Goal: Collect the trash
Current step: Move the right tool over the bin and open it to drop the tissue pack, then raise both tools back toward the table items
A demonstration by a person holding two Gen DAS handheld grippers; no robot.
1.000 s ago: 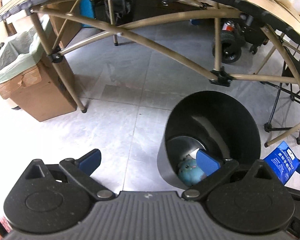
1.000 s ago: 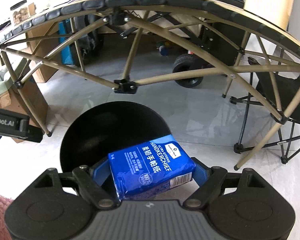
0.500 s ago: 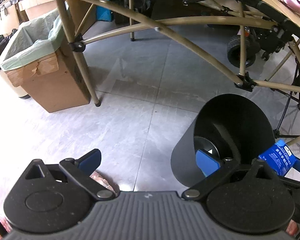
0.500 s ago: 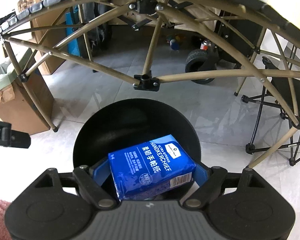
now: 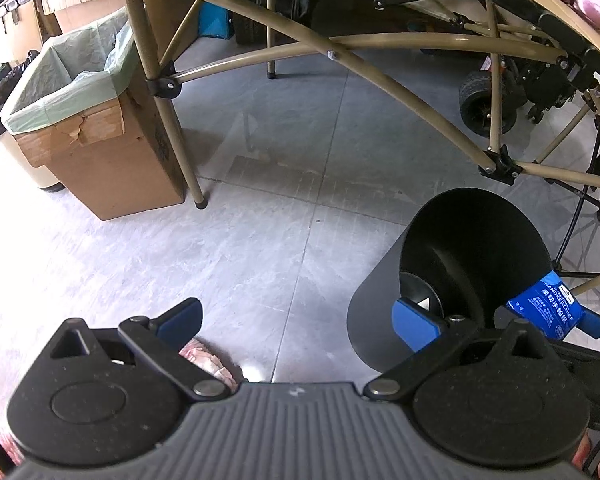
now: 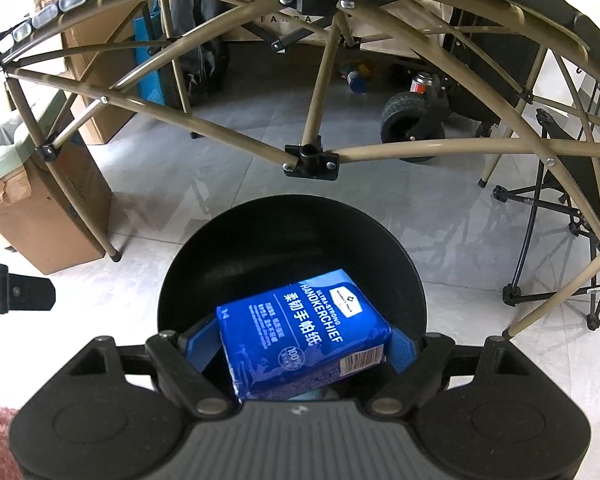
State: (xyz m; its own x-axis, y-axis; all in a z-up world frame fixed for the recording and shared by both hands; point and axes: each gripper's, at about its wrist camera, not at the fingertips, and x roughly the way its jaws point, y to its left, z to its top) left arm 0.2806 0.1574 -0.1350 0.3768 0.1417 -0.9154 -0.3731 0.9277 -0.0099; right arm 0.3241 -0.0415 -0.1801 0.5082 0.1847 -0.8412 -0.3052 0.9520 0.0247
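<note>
The right hand-held gripper [image 6: 300,350] grasps a blue plastic-wrapped pack of paper handkerchiefs [image 6: 304,338], its two blue fingers pressed against the pack's opposite short sides, so that the pack sits crosswise between them with its printed face turned up towards the camera. The pack hangs directly over the open mouth of a round black waste bin [image 6: 236,236], which stands on the grey tiled floor [image 6: 228,184] just below and ahead of the fingers; something pale blue shows under the pack, too hidden to make out. From the left wrist view, the same pack [image 5: 548,306] sits at the near right rim of the bin [image 5: 374,300]. The left hand-held gripper [image 5: 296,318] is released, its blue-tipped fingers spread wide with nothing between them; its right fingertip [image 5: 414,320] lies in front of the bin's side wall, and its left one stands over bare floor [image 5: 260,208]. Beyond the bin, a folding table with tan metal struts and black joints [image 6: 312,160] arches across the view. To the left, a brown cardboard box lined with a pale green plastic bag [image 5: 96,152] stands beside one of the table's legs. A black wheel [image 6: 410,126] sits on the floor under the table, and a black folding chair [image 6: 572,184] stands on the right.
</note>
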